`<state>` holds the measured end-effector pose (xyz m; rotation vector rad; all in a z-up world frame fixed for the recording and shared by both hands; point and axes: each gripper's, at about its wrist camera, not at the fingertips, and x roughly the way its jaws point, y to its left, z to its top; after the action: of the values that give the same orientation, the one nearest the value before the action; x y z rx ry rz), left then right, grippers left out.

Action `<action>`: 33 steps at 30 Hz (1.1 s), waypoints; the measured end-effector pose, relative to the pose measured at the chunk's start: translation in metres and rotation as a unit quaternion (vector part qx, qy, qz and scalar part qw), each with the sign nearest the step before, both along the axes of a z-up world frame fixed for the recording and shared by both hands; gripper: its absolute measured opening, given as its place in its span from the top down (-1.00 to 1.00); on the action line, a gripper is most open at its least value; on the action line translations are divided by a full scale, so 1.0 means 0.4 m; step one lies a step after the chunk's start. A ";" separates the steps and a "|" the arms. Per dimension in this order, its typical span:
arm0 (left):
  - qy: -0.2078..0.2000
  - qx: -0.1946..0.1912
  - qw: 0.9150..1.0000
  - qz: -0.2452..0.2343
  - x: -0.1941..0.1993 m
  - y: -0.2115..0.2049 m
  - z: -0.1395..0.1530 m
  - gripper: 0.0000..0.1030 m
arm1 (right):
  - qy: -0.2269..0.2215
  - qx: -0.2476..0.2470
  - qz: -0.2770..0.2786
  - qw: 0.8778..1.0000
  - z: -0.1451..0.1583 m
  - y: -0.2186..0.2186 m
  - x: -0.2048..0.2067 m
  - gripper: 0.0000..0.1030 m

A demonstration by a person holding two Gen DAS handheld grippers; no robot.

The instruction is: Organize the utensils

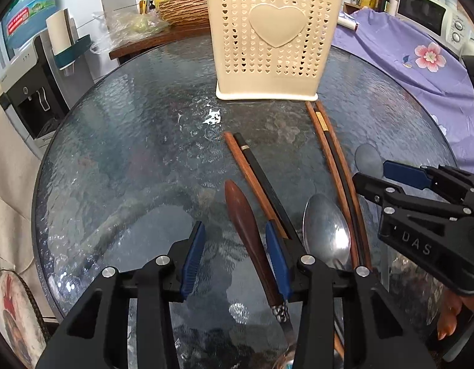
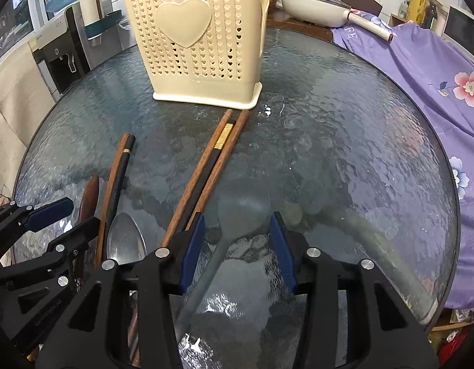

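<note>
A cream perforated utensil caddy (image 1: 267,37) (image 2: 197,40) stands at the far side of the round glass table (image 1: 129,153) (image 2: 344,141). In front of it lie a pair of chopsticks (image 1: 255,178) (image 2: 120,166), a group of three chopsticks (image 1: 332,160) (image 2: 212,160), a metal spoon (image 1: 326,230) (image 2: 126,240), a brown wooden-handled utensil (image 1: 246,230) (image 2: 89,196) and a grey translucent spoon (image 2: 243,212) (image 1: 367,156). My left gripper (image 1: 235,255) (image 2: 64,223) is open astride the wooden handle, which lies close to the right pad. My right gripper (image 2: 237,243) (image 1: 387,181) is open over the grey spoon's neck.
A purple floral cloth (image 1: 405,70) (image 2: 421,61) covers the surface on the right. A water dispenser (image 1: 37,92) stands off the table's left edge. A woven basket (image 1: 184,9), a lidded pan (image 2: 316,3) and a microwave (image 1: 427,12) sit behind the caddy.
</note>
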<state>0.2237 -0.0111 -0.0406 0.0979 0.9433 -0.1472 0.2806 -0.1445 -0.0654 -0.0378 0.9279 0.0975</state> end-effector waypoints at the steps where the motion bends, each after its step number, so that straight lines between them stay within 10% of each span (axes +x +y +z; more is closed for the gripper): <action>1: 0.000 0.001 1.000 0.000 0.003 0.000 0.000 0.23 | 0.001 0.000 -0.001 1.000 0.000 0.000 0.002 0.13; 22: 0.004 -0.006 1.000 0.011 0.035 -0.009 0.004 0.63 | -0.010 0.020 0.011 1.000 0.006 -0.008 0.021 0.29; 33: -0.044 -0.031 0.998 0.011 0.022 0.008 0.093 0.68 | -0.087 0.074 0.050 0.992 0.104 -0.033 -0.027 0.29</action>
<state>0.2324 -0.0080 -0.0033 0.0364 0.8509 -0.1517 0.2697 -0.1577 -0.0238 0.0453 0.7429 0.2519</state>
